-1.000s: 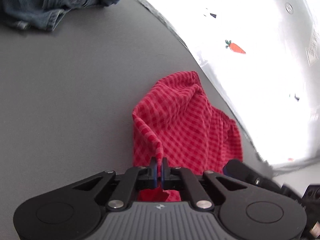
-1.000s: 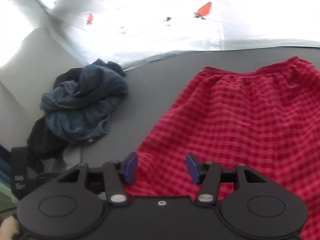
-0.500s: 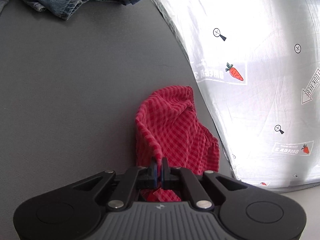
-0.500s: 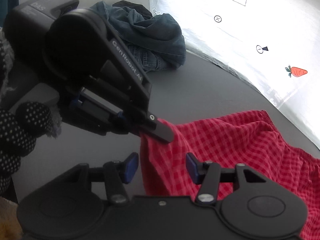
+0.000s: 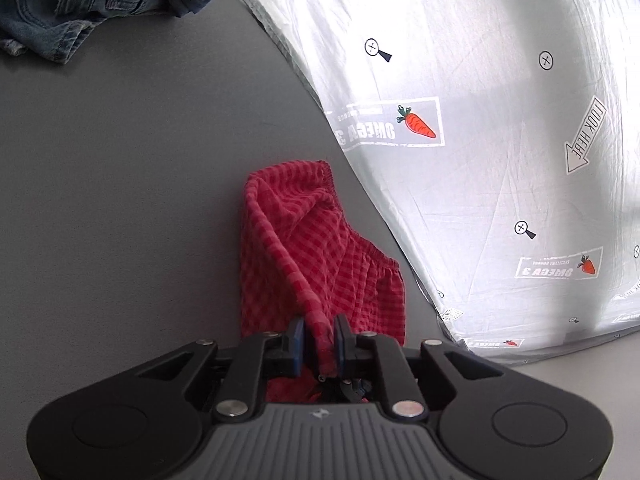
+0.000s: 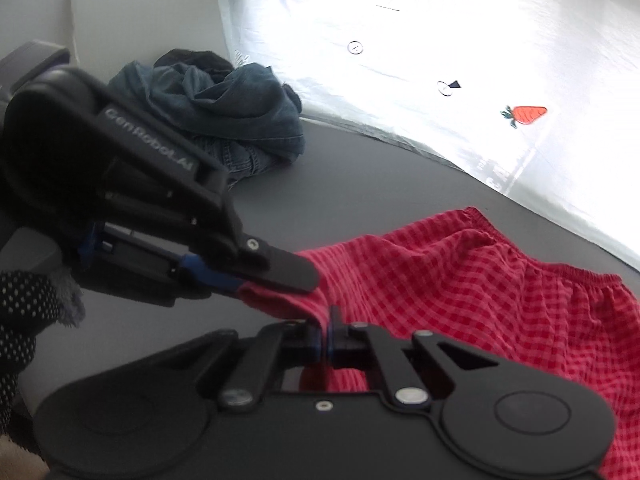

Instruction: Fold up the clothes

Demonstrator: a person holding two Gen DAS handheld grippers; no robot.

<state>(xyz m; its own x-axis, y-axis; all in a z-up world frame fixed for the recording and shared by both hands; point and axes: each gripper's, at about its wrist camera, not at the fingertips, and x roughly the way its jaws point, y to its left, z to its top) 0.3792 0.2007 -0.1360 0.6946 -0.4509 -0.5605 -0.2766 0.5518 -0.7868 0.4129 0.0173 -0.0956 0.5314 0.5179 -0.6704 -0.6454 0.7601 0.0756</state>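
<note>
Red checked shorts (image 5: 312, 248) lie partly lifted on the grey table (image 5: 120, 160), waistband at the far end. My left gripper (image 5: 319, 344) stands slightly apart with a hem edge of the shorts still between its blue pads. In the right wrist view my right gripper (image 6: 325, 338) is shut on the same hem of the shorts (image 6: 480, 292). The left gripper (image 6: 280, 276) shows there just above and left of it, its fingers over the same cloth edge.
A heap of blue denim clothes (image 6: 224, 116) lies at the far left of the table; it also shows in the left wrist view (image 5: 80, 4). A white printed sheet with carrots (image 5: 480, 140) borders the table's right edge.
My right gripper moved in beside the left one and shut on the hem. My left gripper's pads have parted slightly around the cloth.
</note>
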